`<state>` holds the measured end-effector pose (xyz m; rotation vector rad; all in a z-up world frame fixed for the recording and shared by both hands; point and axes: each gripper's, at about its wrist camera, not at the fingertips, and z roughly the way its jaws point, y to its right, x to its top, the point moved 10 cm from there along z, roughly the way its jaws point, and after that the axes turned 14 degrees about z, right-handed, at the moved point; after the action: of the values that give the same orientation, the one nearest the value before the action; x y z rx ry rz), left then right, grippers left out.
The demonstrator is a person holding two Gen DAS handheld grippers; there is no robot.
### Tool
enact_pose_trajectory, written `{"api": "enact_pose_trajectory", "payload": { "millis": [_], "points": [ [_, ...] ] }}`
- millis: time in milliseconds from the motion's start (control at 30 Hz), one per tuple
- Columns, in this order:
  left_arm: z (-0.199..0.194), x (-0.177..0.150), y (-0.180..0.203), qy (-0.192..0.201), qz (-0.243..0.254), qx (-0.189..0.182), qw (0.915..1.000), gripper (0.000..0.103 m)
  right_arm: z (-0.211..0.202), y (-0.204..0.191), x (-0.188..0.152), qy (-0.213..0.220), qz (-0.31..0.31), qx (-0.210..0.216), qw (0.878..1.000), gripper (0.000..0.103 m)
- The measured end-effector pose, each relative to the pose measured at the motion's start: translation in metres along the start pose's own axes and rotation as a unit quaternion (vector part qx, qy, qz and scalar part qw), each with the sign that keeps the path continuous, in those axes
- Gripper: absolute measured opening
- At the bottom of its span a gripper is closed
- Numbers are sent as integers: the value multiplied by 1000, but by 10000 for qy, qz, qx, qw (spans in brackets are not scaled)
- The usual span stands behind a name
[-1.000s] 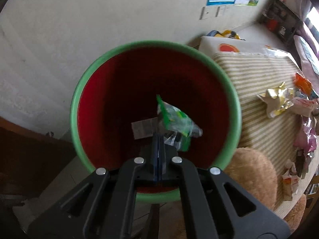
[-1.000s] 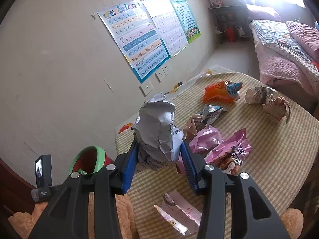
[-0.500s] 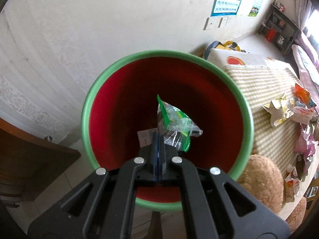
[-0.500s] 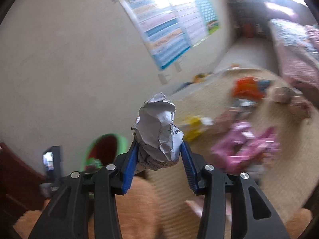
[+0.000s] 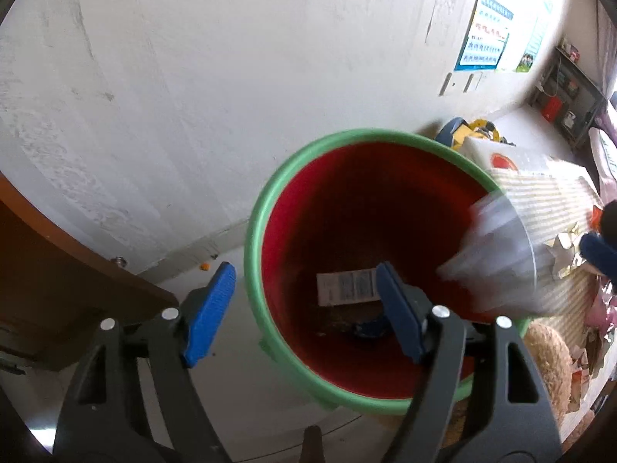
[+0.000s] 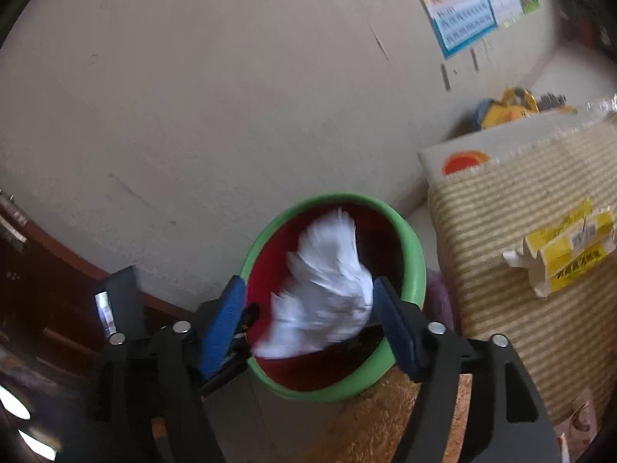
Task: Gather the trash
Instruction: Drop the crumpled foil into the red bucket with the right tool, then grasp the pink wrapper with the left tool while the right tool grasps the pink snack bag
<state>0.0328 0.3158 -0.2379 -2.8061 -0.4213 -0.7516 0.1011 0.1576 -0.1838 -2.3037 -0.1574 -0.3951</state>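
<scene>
Both grippers have just been opening over the bin [image 6: 414, 266]: the left gripper [image 5: 304, 308] gapes empty, and the right gripper [image 6: 308, 320] spreads, its paper wad [image 6: 327, 289] blurred, seemingly dropping free. Next, probably back to the table [image 6: 520, 308] for more wrappers [image 6: 567, 247].

Both tongs just let go over the bin.
Left tongs [image 5: 302, 308] opened, green wrapper gone; right tongs [image 6: 308, 322] spread, crumpled paper [image 6: 327, 293] falling into the bin [image 6: 414, 258].

Glossy plastic bin [image 5: 270, 208]; crumpled paper wad [image 6: 327, 289]; woven cloth table cover [image 6: 520, 308].
</scene>
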Motion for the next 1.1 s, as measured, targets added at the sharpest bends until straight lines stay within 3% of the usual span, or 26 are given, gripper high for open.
{"api": "enact_pose_trajectory", "payload": {
  "millis": [133,267,367,467,567,667,900,1000,1067,1100],
  "points": [
    [-7,3,17,58,89,-118,9999,72,-44,37,8,437,211,-217,9986,74],
    [-21,16,65,238,451,-447,9977,72,-121,118,22,1348,597,-1095,9830,75],
    [-33,22,119,296,814,-890,9923,72,-178,197,22,1941,1208,-1879,9552,75],
    [-45,23,177,322,1277,-1255,9833,72,-215,267,13,2240,1983,-2211,9282,75],
    [-57,20,232,322,1723,-1527,9726,72,-227,313,3,2264,2717,-1965,9145,75],
    [-63,18,277,302,2002,-1725,9640,72,-219,334,-1,2100,3119,-1508,9143,75],
    [-61,23,350,216,2334,-1930,9528,72,-212,329,4,1928,3427,-733,9165,80],
    [-59,24,367,223,2492,-1856,9502,72,-204,319,12,1871,3248,-577,9253,80],
    [-57,26,378,218,2574,-1811,9489,72,-198,313,17,1776,3128,-544,9315,67],
    [-56,27,381,223,2601,-1794,9485,72,-194,311,17,1699,3117,-465,9337,49]
  ]
}}
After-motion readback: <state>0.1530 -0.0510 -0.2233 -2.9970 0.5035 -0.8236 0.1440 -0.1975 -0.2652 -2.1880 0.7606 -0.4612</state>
